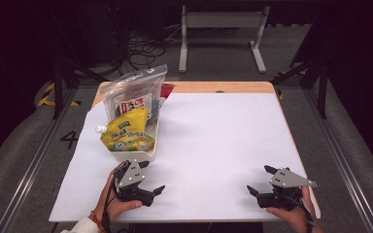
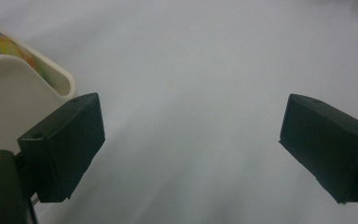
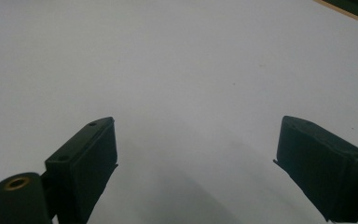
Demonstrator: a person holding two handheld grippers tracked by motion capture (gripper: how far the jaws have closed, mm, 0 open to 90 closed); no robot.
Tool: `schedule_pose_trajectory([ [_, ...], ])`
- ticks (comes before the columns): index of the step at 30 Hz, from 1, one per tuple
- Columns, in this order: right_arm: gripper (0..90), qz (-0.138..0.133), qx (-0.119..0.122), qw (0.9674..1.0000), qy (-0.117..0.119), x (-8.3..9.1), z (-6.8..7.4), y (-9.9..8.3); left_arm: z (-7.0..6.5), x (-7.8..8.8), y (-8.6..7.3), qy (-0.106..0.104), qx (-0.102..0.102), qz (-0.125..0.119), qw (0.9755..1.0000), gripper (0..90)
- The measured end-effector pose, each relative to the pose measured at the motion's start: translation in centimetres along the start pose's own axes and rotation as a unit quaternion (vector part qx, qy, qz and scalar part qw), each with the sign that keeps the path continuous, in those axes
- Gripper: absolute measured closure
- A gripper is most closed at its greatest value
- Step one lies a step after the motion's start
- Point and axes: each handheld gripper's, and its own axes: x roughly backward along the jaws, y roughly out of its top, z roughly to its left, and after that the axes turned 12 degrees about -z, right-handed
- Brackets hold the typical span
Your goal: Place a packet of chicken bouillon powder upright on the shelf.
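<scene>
A cream tray [image 1: 141, 154] on the counter's [image 1: 213, 141] left side holds a yellow spouted pouch [image 1: 125, 131] and a clear bag [image 1: 136, 94]. Just beside its near edge, the left gripper [image 1: 151, 176] hovers, jaws spread, empty. Well apart, the right gripper [image 1: 259, 179] likewise has its 2 jaws spread, empty.

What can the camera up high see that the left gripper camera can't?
From above, the high view takes in both grippers, the left gripper and the right gripper, both open, plus a clear plastic bag and a yellow pouch sitting in a cream tray. The left gripper view gives a close look at that gripper's own black pads. Both share the white table cover and a corner of the tray.
</scene>
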Motion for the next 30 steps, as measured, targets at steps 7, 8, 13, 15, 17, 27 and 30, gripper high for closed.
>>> schedule_pose_trajectory([
  [7,12.2,-0.001,0.001,1.0,0.001,0.01,0.02,0.02,0.02,-0.01,0.0,0.0,-0.001,0.002,1.0,7.0],
  [8,12.2,-0.002,0.0,1.0,0.002,0.01,0.02,0.02,0.03,-0.01,-0.02,0.0,-0.001,0.003,1.0,7.0],
  [13,12.2,-0.001,-0.001,1.0,0.006,-0.1,0.09,0.04,0.14,0.06,-0.05,0.001,0.0,0.001,1.0,7.0],
  [15,13.7,0.0,0.0,1.0,0.005,-0.17,0.13,0.05,0.19,0.08,-0.04,0.002,-0.003,0.002,1.0,7.0],
  [17,13.7,0.0,0.0,1.0,0.008,-0.25,0.16,0.04,0.18,0.12,-0.04,0.003,0.0,0.001,1.0,7.0],
  [27,11.7,-0.004,-0.006,0.9999,-0.008,-0.34,0.06,0.1,0.48,0.18,-0.11,0.007,0.0,0.004,1.0,7.0],
  [30,11.0,-0.002,-0.006,1.0,-0.005,-0.36,0.08,0.07,0.46,0.09,-0.15,0.006,-0.003,0.008,0.9999,7.0],
])
